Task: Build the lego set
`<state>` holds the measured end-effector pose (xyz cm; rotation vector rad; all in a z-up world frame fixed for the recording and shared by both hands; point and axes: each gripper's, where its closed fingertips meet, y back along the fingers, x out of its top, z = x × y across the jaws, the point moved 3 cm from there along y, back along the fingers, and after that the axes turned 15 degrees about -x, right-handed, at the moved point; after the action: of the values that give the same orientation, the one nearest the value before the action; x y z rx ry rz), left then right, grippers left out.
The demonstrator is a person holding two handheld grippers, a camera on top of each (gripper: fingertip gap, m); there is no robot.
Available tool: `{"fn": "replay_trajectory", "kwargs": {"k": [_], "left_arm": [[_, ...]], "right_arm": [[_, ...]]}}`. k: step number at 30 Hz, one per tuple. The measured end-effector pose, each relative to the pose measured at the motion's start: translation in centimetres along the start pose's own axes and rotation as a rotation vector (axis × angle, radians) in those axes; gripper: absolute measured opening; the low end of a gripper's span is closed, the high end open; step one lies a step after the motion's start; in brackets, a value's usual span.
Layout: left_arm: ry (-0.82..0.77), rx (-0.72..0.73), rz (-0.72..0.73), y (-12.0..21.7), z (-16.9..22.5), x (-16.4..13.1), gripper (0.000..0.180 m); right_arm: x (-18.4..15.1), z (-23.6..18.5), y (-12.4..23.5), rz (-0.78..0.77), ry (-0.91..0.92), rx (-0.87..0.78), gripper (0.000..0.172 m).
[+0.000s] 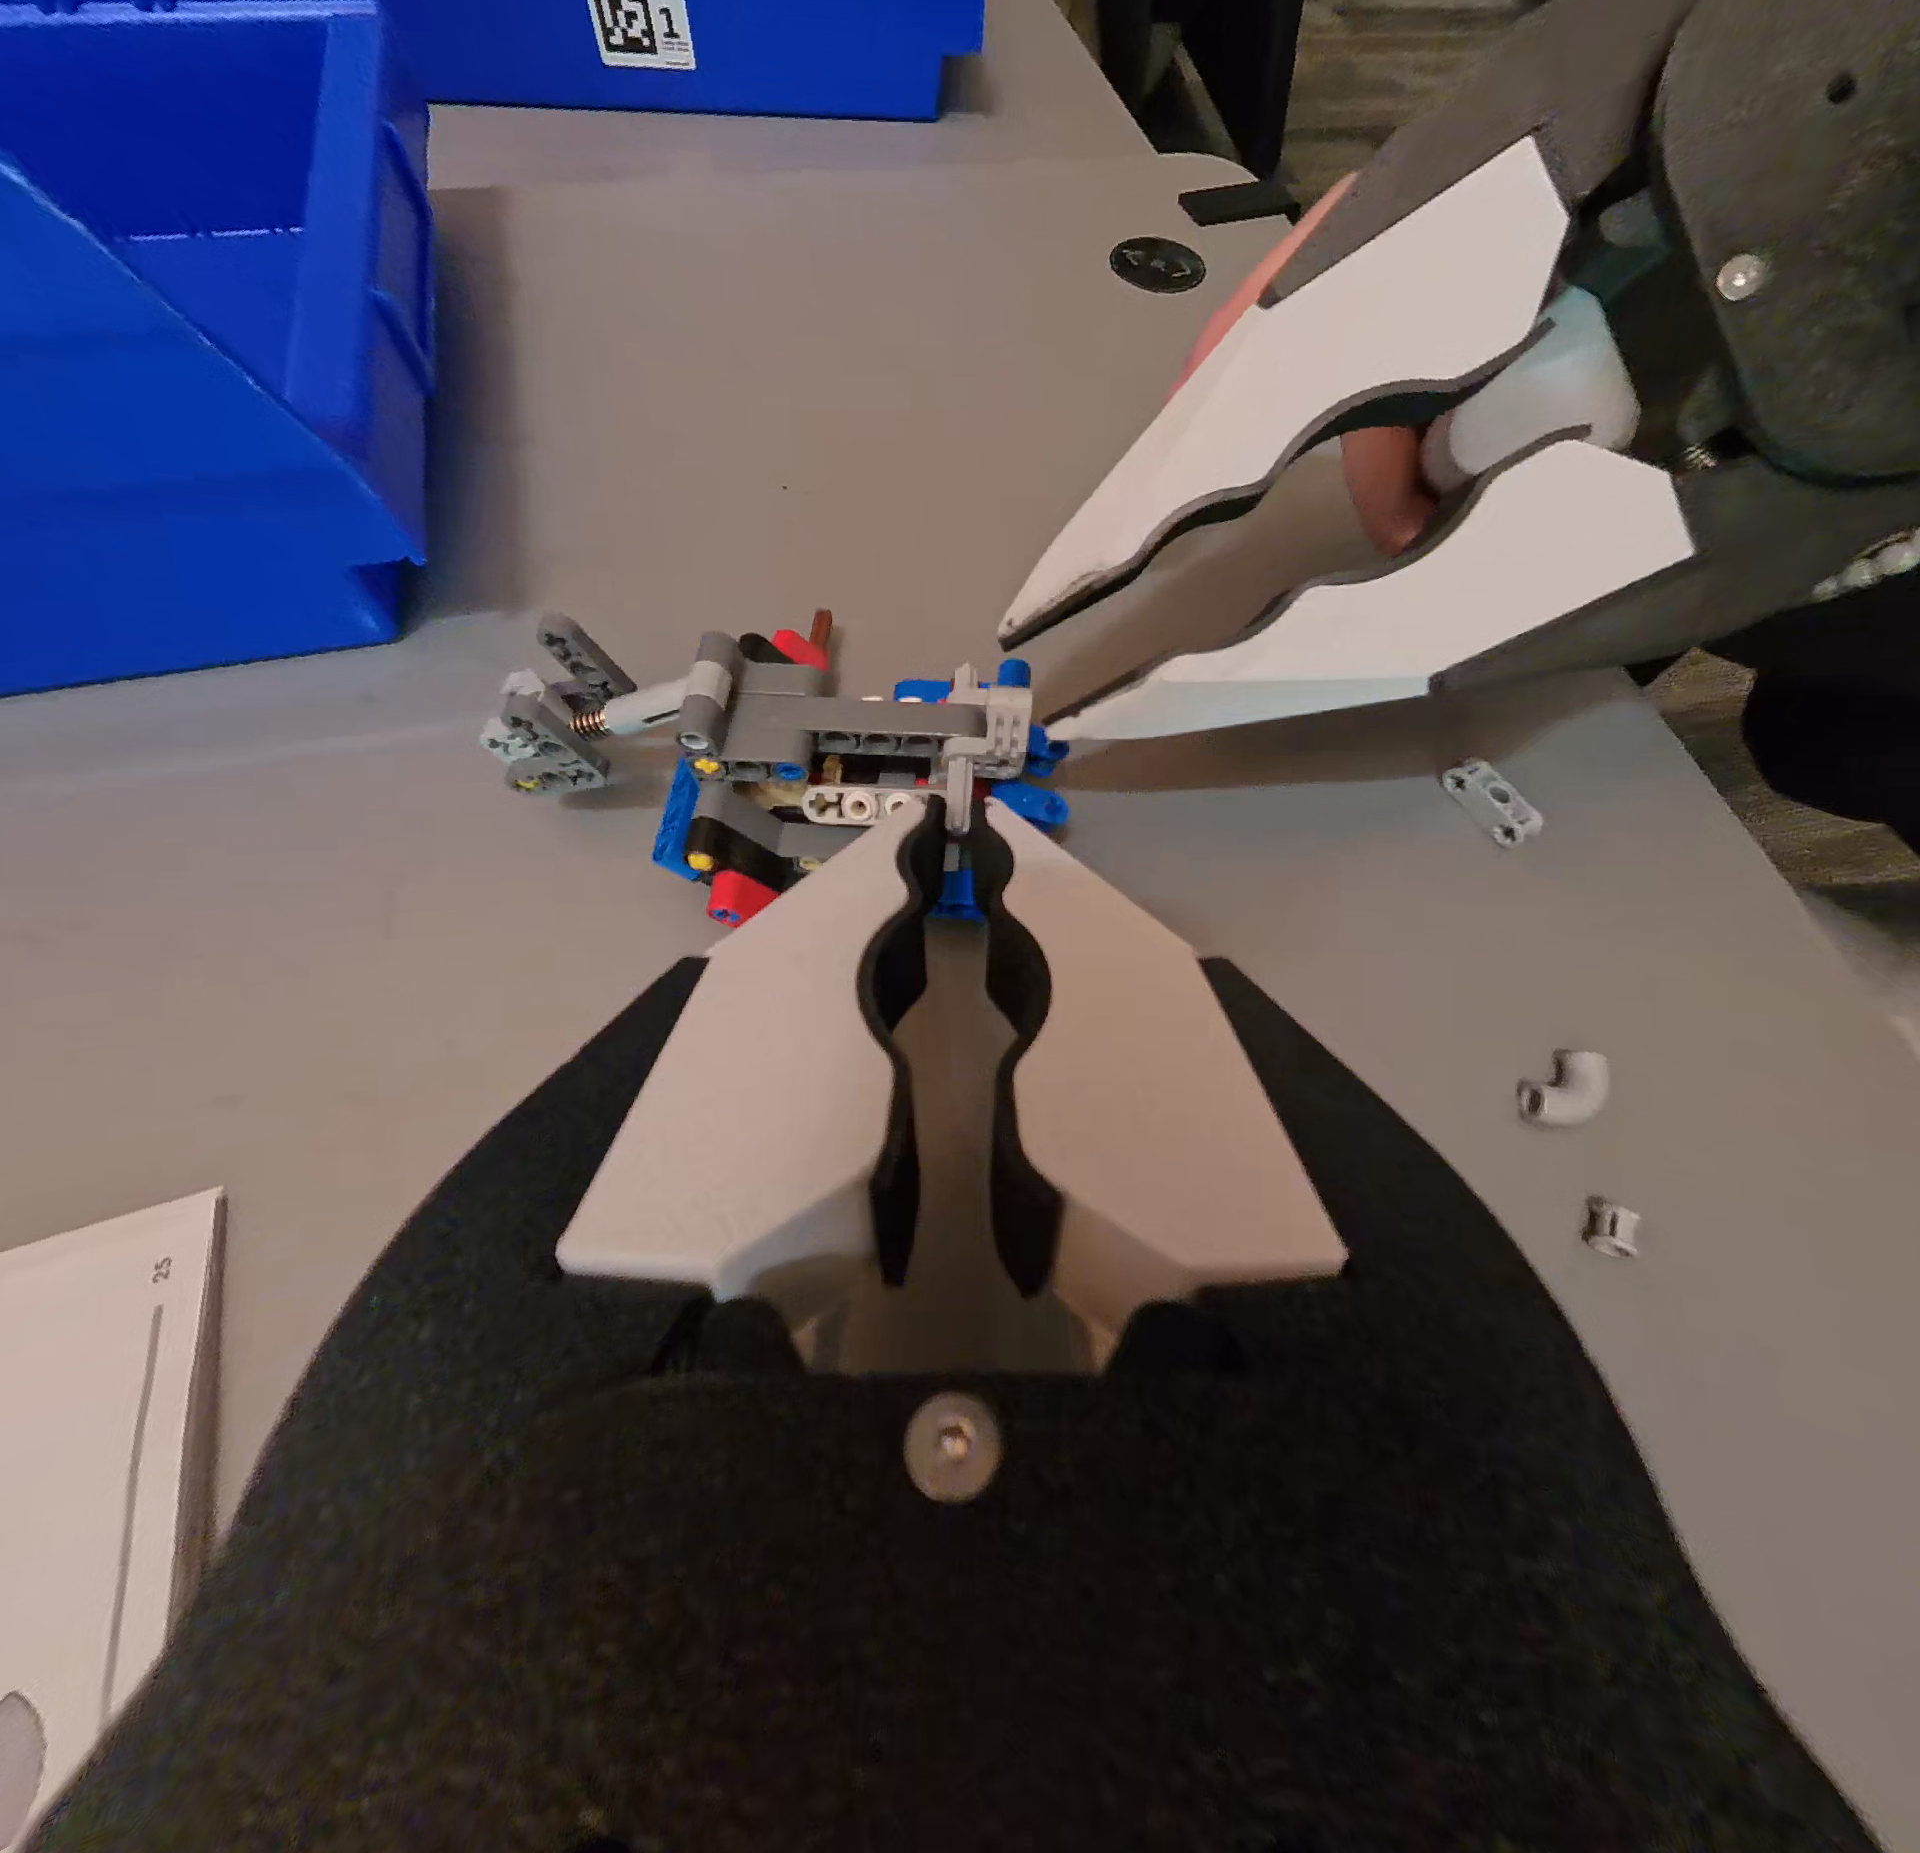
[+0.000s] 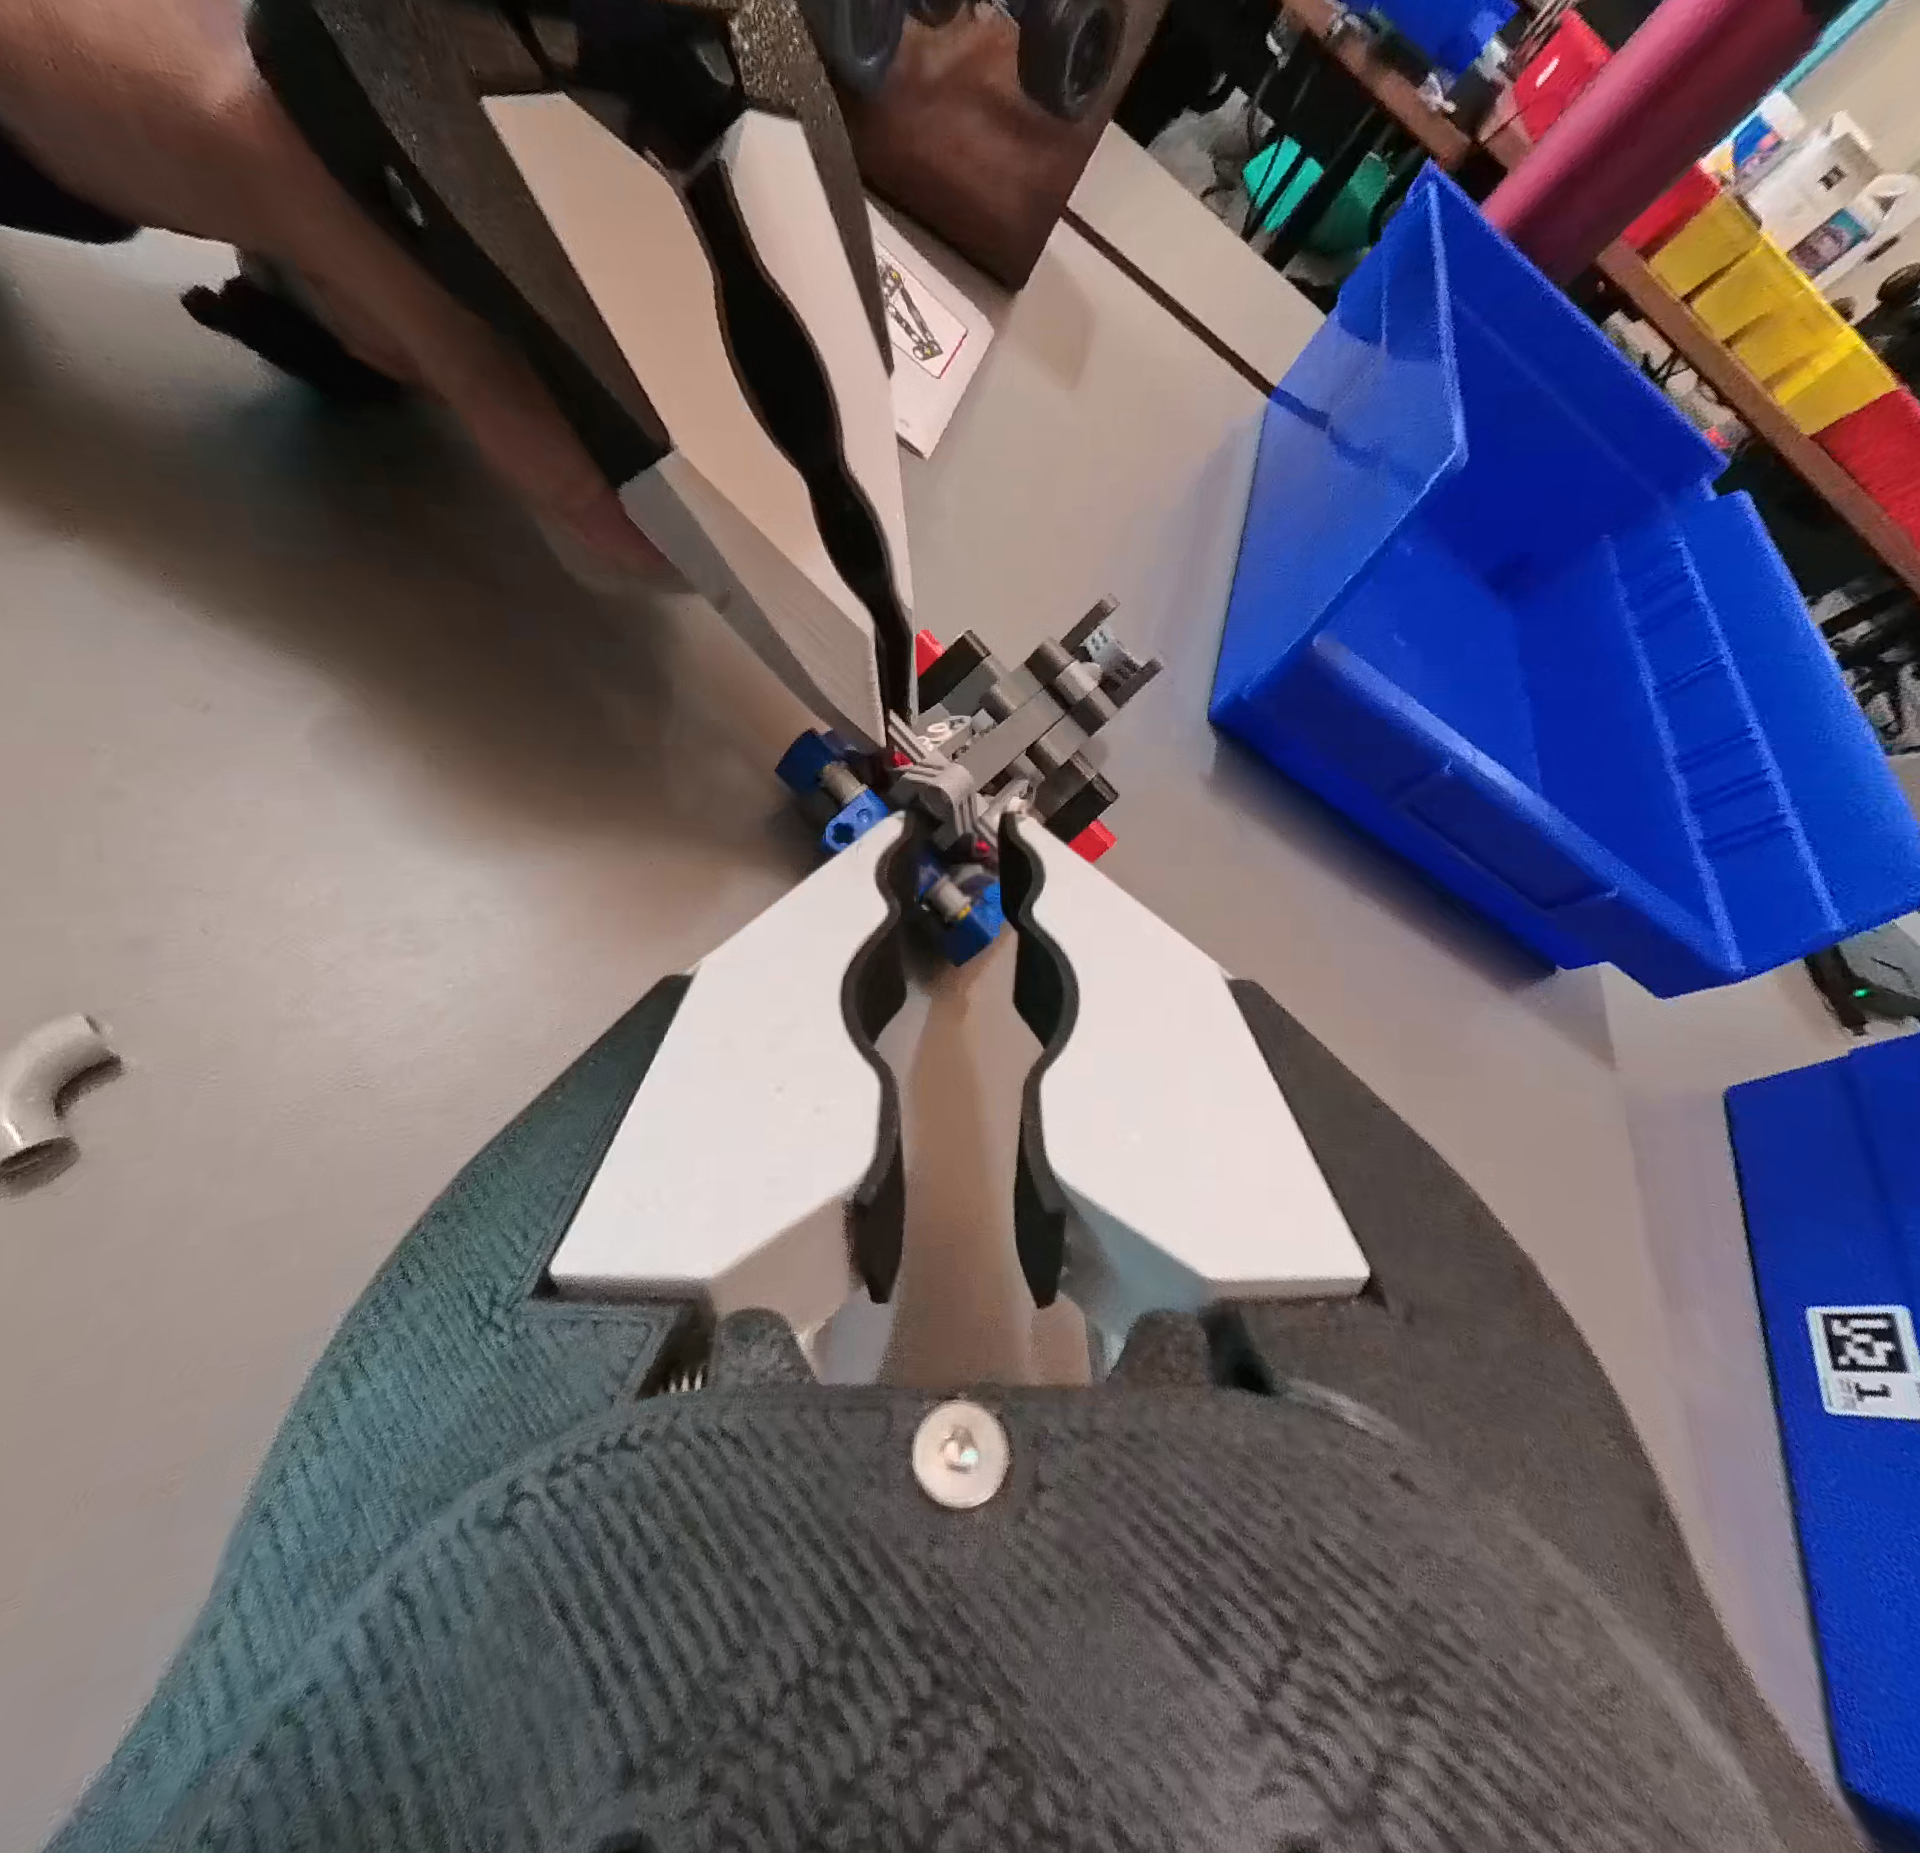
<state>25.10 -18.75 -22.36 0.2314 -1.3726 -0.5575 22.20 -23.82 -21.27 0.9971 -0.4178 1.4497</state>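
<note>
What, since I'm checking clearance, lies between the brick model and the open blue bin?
Nothing. In the right wrist view only bare grey table separates the brick model from the blue bin.

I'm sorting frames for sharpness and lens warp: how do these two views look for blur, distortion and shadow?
Left wrist view: the brick model is fairly sharp, the table edges bow from the wide lens, and a soft shadow trails beside the right gripper. Right wrist view: softer overall, the hand smeared, the blue bin stretched toward the edge.
</note>
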Motion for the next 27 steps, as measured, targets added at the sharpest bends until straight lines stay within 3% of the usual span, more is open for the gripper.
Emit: {"fn": "replay_trajectory", "kwargs": {"k": [14, 22, 27], "left_arm": [[-0.045, 0.013, -0.017, 0.0, 0.1, -0.1, 0.001], [-0.106, 0.025, -0.041, 0.1, 0.0, -0.3, 0.001], [-0.140, -0.032, -0.070, 1.3, 0.3, 0.2, 0.020]], "right_arm": [[-0.3, -0.8, -0.5, 0.045, 0.171, -0.002, 0.012], [-0.1, -0.8, -0.7, 0.066, 0.267, -0.093, 0.006], [-0.1, -1.4, -0.6, 0.083, 0.214, -0.125, 0.006]]}}
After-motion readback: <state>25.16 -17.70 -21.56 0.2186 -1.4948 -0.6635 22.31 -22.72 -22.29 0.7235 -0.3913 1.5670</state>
